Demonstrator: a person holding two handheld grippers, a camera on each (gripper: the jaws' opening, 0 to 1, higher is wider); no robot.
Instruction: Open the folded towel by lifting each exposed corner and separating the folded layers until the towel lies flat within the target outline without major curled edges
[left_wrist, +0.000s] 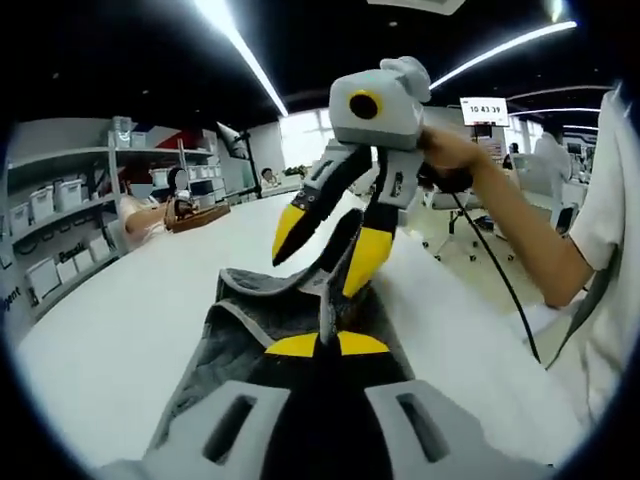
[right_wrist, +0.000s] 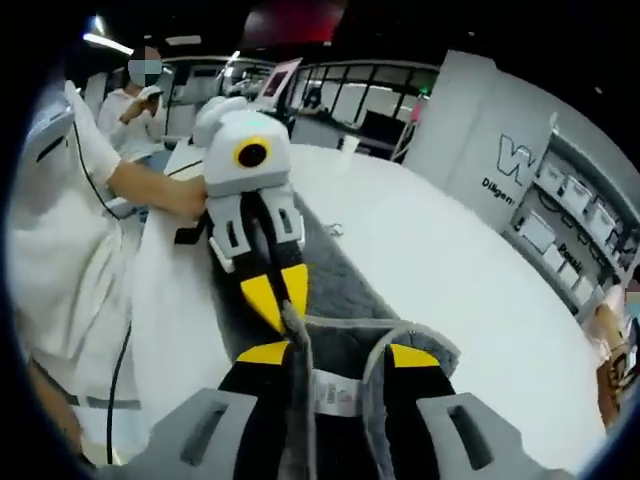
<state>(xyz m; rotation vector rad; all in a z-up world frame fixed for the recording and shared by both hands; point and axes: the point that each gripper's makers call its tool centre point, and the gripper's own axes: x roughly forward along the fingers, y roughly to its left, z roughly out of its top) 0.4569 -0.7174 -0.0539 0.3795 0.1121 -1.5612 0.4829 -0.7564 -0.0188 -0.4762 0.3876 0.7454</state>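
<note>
Grey, fuzzy towel (left_wrist: 265, 310) with stitched hem, rumpled on white desk (left_wrist: 120, 320). Left gripper (left_wrist: 318, 345) clamped on its edge; right gripper (right_wrist: 335, 355) parted, straddling the hem.

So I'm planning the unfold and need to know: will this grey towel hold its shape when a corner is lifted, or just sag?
Likely floppy: the grey towel drapes and creases between the left gripper and the right gripper. It looks thick and plush, so probably not slippery in the jaws. Its bound edge already curls, so lifted corners may fold back.
</note>
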